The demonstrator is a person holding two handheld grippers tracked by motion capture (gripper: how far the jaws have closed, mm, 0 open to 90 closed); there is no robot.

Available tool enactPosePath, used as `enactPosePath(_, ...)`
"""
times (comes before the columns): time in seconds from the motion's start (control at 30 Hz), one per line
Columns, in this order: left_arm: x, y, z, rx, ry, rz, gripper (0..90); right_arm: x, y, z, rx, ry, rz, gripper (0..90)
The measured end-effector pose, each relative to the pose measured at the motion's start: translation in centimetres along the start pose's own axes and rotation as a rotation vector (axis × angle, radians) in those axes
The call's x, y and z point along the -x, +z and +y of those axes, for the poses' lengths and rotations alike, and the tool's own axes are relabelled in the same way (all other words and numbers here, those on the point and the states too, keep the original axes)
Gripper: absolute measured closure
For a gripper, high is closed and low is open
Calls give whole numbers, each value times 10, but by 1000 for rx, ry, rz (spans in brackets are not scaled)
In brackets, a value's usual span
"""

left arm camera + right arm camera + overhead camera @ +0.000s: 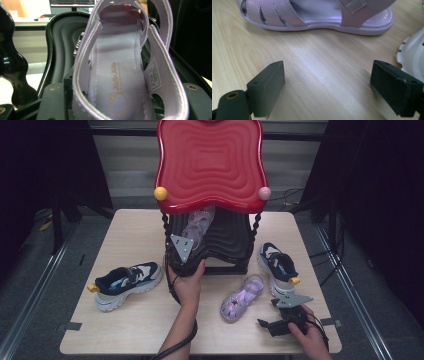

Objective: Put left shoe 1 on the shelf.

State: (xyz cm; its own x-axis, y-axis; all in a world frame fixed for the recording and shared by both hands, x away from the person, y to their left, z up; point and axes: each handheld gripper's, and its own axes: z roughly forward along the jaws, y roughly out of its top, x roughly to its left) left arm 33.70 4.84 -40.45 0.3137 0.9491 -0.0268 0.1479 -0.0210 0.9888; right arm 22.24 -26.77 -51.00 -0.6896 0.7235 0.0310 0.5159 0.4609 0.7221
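Under the red shelf (209, 162), left tongs (192, 237) grip the sandal (197, 227).

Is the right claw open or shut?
Open. In the right gripper view the right claw has its jaws set wide apart with bare table between them; the lilac sandal lies beyond, untouched.
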Motion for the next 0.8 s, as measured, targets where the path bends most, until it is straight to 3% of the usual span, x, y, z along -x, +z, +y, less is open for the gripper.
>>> enactPosePath(0.53,7,15,-2,-3,-8,43,376,0,0,0,0,1,0,117)
enactPosePath(0.8,7,22,-5,-8,-41,71,376,0,0,0,0,1,0,117)
